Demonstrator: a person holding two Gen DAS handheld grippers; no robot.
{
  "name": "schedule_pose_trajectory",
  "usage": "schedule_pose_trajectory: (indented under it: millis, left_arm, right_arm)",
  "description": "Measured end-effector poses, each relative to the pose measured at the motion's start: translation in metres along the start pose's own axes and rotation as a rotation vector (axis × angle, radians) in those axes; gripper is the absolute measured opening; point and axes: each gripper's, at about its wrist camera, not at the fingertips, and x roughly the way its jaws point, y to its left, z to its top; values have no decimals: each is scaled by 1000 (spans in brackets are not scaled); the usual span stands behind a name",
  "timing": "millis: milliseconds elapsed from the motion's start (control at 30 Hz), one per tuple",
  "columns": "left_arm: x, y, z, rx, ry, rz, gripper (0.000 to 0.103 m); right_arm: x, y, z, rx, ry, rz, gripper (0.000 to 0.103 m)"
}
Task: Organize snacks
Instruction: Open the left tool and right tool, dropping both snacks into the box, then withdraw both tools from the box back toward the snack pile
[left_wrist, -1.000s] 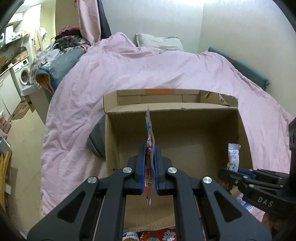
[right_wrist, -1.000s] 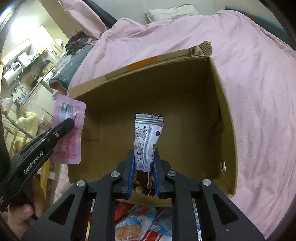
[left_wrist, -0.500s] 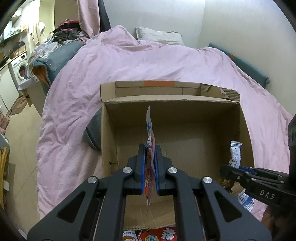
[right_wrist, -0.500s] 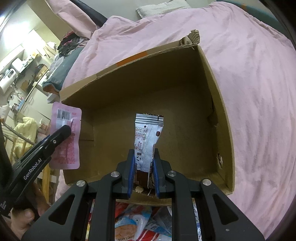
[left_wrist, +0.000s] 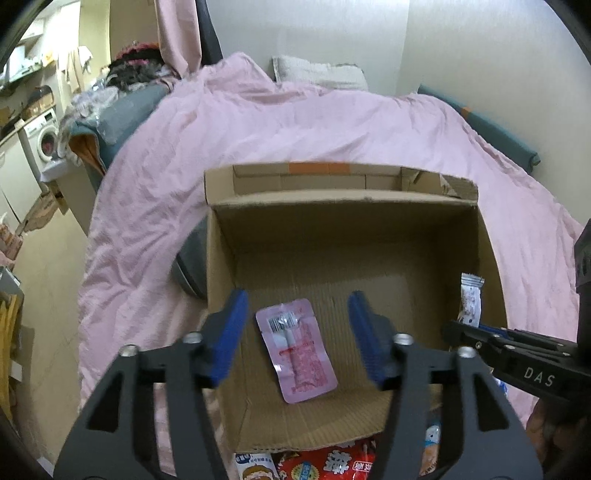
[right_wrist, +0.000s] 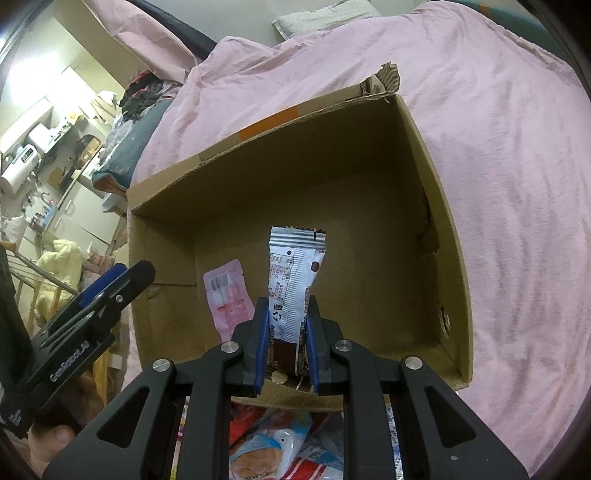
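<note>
An open cardboard box (left_wrist: 343, 229) sits on the pink bed. My left gripper (left_wrist: 297, 301) hangs over its near left part with its jaws opening wide; nothing is between them. Below it a pink snack packet (left_wrist: 297, 349) lies flat on the box floor, barcode side up. In the right wrist view the same pink packet (right_wrist: 227, 299) lies left of my right gripper (right_wrist: 286, 306). That gripper's jaws are starting to open, with the pads still against an upright silver-and-brown snack bar (right_wrist: 293, 269) over the box (right_wrist: 295, 177). The left gripper (right_wrist: 110, 284) shows at the left edge.
A pile of loose snack packets (left_wrist: 314, 465) lies just before the box's near edge, also the snack pile (right_wrist: 273, 446). The pink duvet (left_wrist: 295, 125) surrounds the box. A grey cushion (left_wrist: 188, 266) presses against the box's left wall. Floor and a washing machine (left_wrist: 42, 142) lie left.
My left gripper opened and the pink packet dropped flat onto the box floor. The right gripper's pads spread slightly, with the bar still upright between them.
</note>
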Motion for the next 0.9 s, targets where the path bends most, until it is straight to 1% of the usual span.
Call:
schedule_pose_trajectory:
  millis: [67,167,233,267,300,333,367,400,433,467,500,567,667,733,767,800,867,900]
  left_arm:
    - [-2,0,2,-3,-12,2,69]
    - [-6,2,3,-15,-26,1,71]
    - [-6,5,3,-28,-26,1,71]
    - [-7,6,3,-35,-28,-6,71]
    - [-8,8,3,-43,-30,-16,71]
    - [-8,10,3,-48,-33,-15,71]
    - [-10,11,3,-53,-41,-6,71]
    - [-11,12,2,-57,-47,1,72]
    - [-12,13,2,-62,-53,5,72]
    - [-12,14,3,-70,-55,13,79]
    - [-13,15,3,-79,-58,19,87]
    - [-14,19,2,-103,-69,23,92]
    - [-14,22,2,-113,-62,27,93]
    - [-14,23,1,-115,-61,21,93]
    - [-15,23,1,-115,-61,21,93]
    - [-16,24,1,-114,-63,22,93]
    - [-22,26,0,-114,-86,7,93]
    - [-30,28,0,-117,-118,8,93]
  right_arm:
    - [-3,-1,0,9,-8,18,22]
    - [-7,-1,2,14,-27,36,22]
    - [-10,-2,3,19,-39,36,26]
    - [-11,-2,4,24,-41,32,40]
    - [-12,-4,3,35,-44,31,65]
    - [-13,-6,3,45,-53,31,75]
    - [-17,-7,3,56,-73,34,82]
    - [-20,-7,3,57,-97,34,83]
    - [-22,-6,4,51,-103,33,83]
    - [-23,-5,5,42,-106,28,84]
    - [-24,-5,4,41,-108,26,84]
    - [-23,-5,5,44,-105,27,84]
    - [-22,-2,5,33,-102,17,84]
    - [-23,1,7,13,-119,-8,89]
    - [-24,3,7,1,-130,-12,94]
    - [-24,4,6,-5,-135,-12,96]
    - [-27,8,6,-24,-148,-26,97]
    - [-29,10,5,-36,-154,-36,97]
